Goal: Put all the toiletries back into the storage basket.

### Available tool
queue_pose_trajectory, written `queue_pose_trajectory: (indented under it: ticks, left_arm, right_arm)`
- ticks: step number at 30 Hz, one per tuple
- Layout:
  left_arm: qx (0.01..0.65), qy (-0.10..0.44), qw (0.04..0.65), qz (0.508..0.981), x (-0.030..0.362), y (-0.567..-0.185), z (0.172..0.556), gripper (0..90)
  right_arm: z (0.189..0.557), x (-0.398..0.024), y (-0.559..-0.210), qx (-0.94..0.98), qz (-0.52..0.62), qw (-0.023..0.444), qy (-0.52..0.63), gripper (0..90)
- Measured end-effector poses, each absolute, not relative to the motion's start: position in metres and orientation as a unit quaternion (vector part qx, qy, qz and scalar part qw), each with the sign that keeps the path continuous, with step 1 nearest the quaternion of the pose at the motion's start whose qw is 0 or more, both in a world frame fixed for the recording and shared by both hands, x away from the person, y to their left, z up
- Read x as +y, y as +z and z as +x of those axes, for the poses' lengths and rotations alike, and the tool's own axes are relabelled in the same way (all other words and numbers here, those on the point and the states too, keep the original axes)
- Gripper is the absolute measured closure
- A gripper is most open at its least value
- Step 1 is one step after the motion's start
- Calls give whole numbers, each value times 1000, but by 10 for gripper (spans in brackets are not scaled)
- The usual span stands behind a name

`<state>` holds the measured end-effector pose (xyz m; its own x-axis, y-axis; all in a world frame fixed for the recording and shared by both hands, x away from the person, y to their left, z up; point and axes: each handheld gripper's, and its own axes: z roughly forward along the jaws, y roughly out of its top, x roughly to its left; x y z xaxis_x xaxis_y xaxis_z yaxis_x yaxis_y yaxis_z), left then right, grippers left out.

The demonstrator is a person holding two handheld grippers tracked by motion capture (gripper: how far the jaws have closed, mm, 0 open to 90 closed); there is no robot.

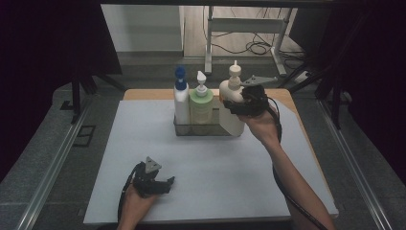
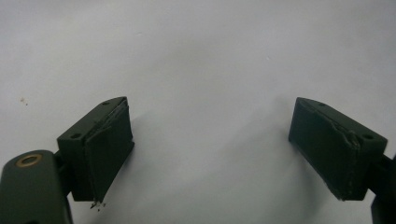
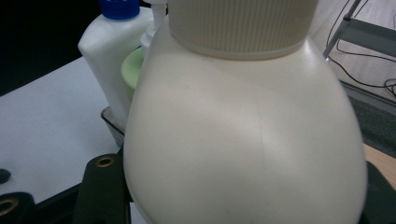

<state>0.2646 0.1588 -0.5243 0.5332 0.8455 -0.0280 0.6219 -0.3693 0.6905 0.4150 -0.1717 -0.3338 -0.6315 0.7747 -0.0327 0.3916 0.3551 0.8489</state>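
Right gripper fingers pinching cream bottle, looks smooth, slippery, probably heavy; better gripped near neck; left gripper fingers spread over desk

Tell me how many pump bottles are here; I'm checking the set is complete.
3. A white bottle with a blue pump stands at the left of the clear tray, a green bottle in the middle, and a cream bottle at the right, gripped by the right gripper. None seem hidden.

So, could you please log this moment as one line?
right gripper: shut on cream bottle at tray | left gripper: open, idle on table
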Motion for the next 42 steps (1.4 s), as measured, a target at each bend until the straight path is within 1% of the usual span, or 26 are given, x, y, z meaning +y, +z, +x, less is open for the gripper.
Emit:
queue_pose_trajectory:
  ticks: [25,42]
  left_arm:
    - [453,167,332,811,159,-524,265,132]
    - [452,167,331,811,159,-524,265,131]
  right_arm:
    - [462,-158,-347,764,400,250,439,392]
    - [480,-152,-362,755,412,260,439,392]
